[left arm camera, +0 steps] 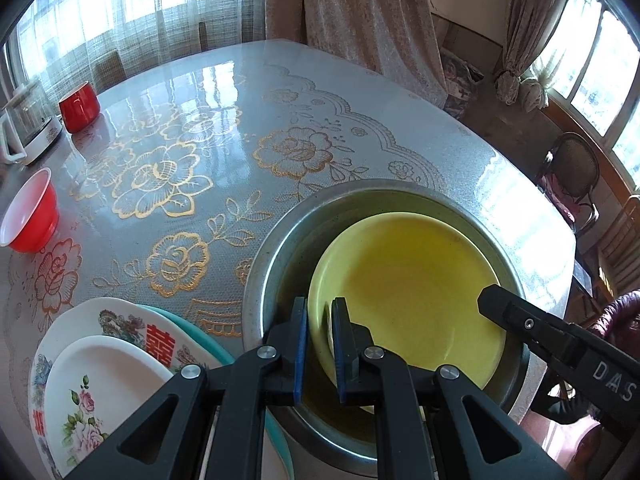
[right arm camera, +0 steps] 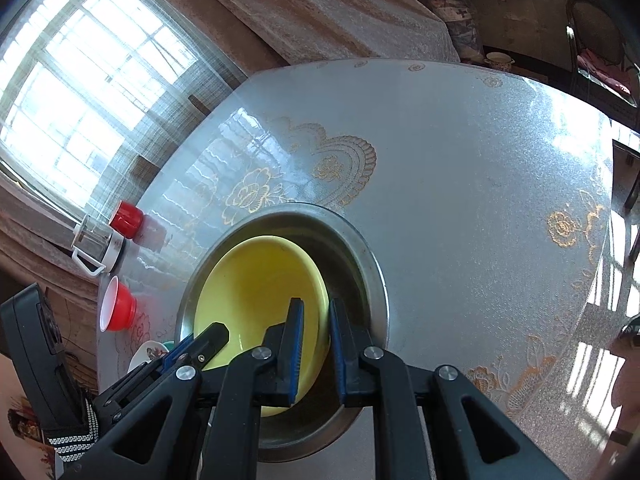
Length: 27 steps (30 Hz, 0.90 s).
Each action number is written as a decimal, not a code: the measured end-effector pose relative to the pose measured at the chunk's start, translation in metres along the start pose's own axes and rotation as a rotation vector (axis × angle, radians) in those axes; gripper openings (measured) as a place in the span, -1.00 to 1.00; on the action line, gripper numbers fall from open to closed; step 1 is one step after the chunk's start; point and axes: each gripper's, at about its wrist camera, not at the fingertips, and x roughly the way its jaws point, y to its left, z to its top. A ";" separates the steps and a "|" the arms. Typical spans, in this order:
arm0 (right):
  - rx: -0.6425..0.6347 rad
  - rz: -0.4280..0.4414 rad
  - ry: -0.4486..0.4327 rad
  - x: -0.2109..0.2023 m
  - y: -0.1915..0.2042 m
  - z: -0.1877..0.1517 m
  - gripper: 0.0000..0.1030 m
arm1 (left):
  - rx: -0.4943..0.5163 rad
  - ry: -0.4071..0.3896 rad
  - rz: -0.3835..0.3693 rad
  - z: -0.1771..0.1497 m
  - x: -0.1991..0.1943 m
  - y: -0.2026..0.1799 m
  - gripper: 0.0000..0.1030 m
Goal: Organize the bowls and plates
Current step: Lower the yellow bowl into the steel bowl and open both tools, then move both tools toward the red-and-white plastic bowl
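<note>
A yellow plate [left arm camera: 408,288] lies tilted inside a round metal basin [left arm camera: 272,240] on the flowered table. My left gripper [left arm camera: 320,308] is shut on the plate's near-left rim, which shows between its blue pads. The right gripper's black finger [left arm camera: 496,300] comes in over the plate's right side. In the right wrist view my right gripper [right arm camera: 316,308] is shut on the right rim of the yellow plate [right arm camera: 256,292], just inside the basin wall [right arm camera: 372,264]. The left gripper [right arm camera: 212,336] holds the opposite rim at lower left.
A stack of plates sits left of the basin: a white floral plate [left arm camera: 104,384], a red-lettered plate [left arm camera: 120,320], a teal plate [left arm camera: 192,320]. A red bowl [left arm camera: 30,216], red cup [left arm camera: 80,106] and glass kettle [left arm camera: 24,128] stand far left. A chair [left arm camera: 572,172] stands beyond the table's right edge.
</note>
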 end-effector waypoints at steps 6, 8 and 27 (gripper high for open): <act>-0.015 -0.024 0.017 0.005 0.002 0.002 -0.72 | 0.016 -0.002 0.013 0.004 0.002 -0.003 -0.66; -0.025 -0.022 0.013 0.004 0.002 0.003 -0.72 | 0.017 0.002 0.006 0.005 0.003 -0.005 -0.65; -0.076 -0.008 -0.103 -0.022 0.008 0.000 -0.43 | -0.104 -0.124 -0.027 0.002 -0.056 0.036 0.19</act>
